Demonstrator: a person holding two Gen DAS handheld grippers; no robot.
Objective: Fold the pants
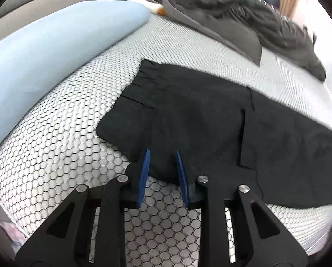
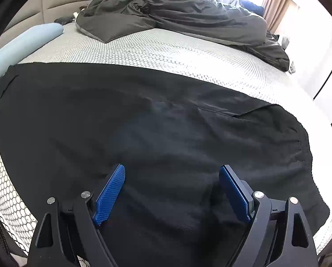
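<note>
Black pants [image 1: 199, 115] lie spread flat on the honeycomb-patterned mattress [image 1: 61, 155]. In the left wrist view one end with a seam and a pocket line faces me. My left gripper [image 1: 162, 155] sits at the near edge of that end, its blue pads narrow, with a fold of the black fabric filling the gap between them. In the right wrist view the pants [image 2: 143, 115] stretch across the whole width of the bed. My right gripper [image 2: 171, 169] hovers over the near part of the cloth, with the jaws wide apart and nothing pinched.
A light blue bolster pillow [image 1: 43, 55] lies along the left side of the bed, also seen small in the right wrist view [image 2: 25, 40]. A crumpled dark grey duvet [image 2: 177, 15] covers the far part. A beige headboard stands at the far left and curtains at the far right.
</note>
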